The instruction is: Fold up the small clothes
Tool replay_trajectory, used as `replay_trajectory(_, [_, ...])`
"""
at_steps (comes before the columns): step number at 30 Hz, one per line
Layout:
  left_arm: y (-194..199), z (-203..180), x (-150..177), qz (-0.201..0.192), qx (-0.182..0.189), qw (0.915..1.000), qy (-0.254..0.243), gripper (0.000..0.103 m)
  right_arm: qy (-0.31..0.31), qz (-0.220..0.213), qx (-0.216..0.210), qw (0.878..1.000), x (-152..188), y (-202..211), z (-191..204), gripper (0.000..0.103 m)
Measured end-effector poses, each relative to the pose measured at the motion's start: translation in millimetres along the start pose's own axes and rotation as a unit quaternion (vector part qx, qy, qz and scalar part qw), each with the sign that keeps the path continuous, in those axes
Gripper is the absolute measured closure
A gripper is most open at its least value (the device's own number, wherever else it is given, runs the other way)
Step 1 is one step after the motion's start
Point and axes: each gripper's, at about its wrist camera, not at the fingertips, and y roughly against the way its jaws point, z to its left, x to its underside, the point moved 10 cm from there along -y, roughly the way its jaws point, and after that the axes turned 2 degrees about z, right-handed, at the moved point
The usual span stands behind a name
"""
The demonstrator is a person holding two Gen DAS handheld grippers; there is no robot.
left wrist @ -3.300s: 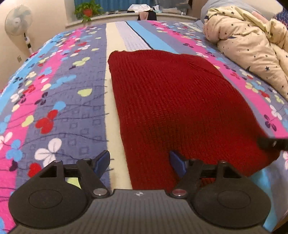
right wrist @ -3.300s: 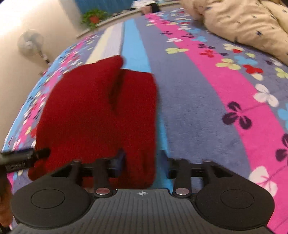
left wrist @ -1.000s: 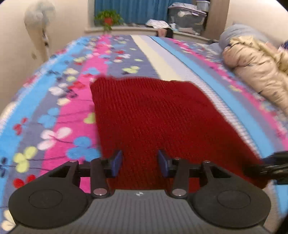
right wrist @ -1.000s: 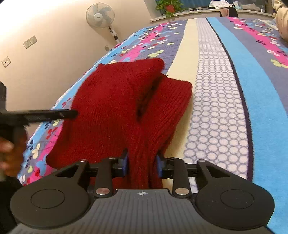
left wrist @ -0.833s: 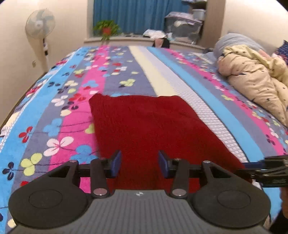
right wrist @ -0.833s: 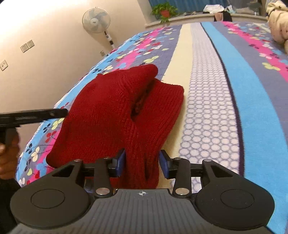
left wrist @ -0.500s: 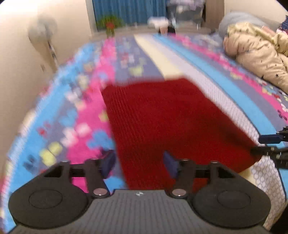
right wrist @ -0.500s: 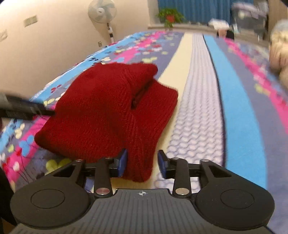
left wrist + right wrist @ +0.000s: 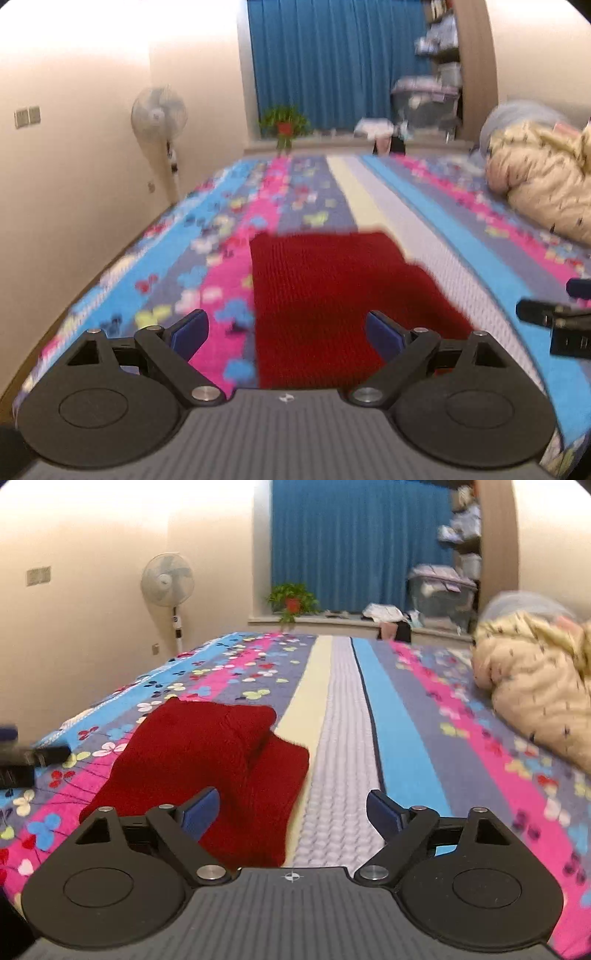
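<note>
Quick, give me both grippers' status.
Left gripper: jaws opening wide, empty, red knit garment lies below.
Right gripper: jaws opening, holding nothing.

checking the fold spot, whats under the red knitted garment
The red knitted garment lies on the striped floral bedspread; whatever the bedspread's pattern does beneath it is covered.

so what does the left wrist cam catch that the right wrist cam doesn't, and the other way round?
Left wrist only: the right gripper at the right edge, and the red sweater's flat top as a plain rectangle. Right wrist only: the left gripper at the left edge, and the sweater's side, where the stacked folded layers show. Both: the sweater lying free on the striped bedspread, each view's own jaws opening with nothing pinched, the fan, the blue curtain, the plant, and the cream quilt.
</note>
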Motion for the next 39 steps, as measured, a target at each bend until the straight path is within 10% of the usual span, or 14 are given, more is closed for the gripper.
replay_trajectory(39, [-57.5,9.6,17.6,0.056,-0.021,0.9981,0.012,0.008,0.024,0.013,-0.005,1.0,7.0,-31.2,6.0,0.015])
